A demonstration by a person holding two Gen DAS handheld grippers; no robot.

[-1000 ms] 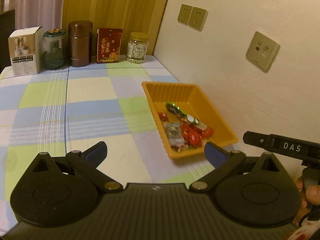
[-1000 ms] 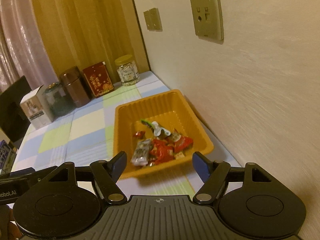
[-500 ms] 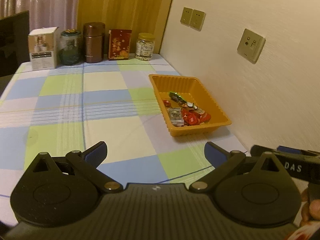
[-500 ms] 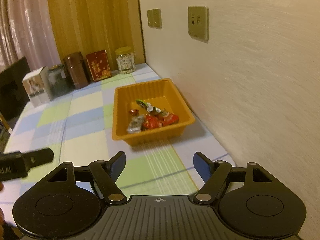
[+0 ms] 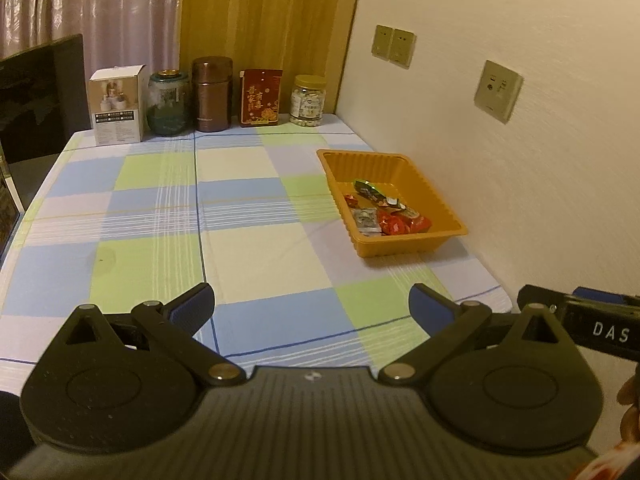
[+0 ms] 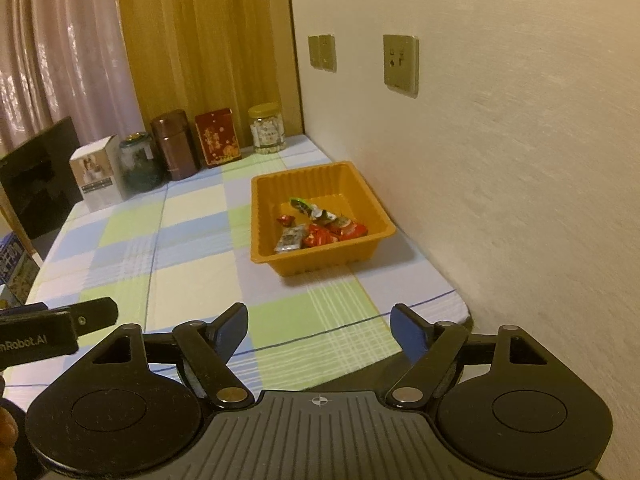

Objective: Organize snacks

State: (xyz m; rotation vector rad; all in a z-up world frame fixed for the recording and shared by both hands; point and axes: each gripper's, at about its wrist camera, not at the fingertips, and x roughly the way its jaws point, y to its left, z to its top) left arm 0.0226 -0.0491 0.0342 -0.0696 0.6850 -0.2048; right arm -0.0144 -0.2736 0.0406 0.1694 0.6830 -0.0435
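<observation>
An orange tray [image 5: 424, 178] stands on the checked tablecloth by the right wall; it also shows in the right wrist view [image 6: 316, 176]. Several wrapped snacks [image 5: 384, 212] lie in it, red, silver and green [image 6: 320, 228]. My left gripper [image 5: 312, 304] is open and empty above the table's near edge, well short of the tray. My right gripper [image 6: 318, 328] is open and empty, also back at the near edge. The right gripper's body [image 5: 600, 324] shows at the left view's right side.
At the table's far edge stand a white box [image 5: 117, 105], a green jar [image 5: 168, 104], a brown canister [image 5: 211, 94], a red tin [image 5: 261, 97] and a clear jar [image 5: 308, 100]. A dark chair [image 5: 40, 92] is far left. The wall [image 6: 520, 160] runs along the right.
Both grippers have pulled back from the tray toward the table's near edge, so the tray looks smaller and farther. Both stay open and empty.
</observation>
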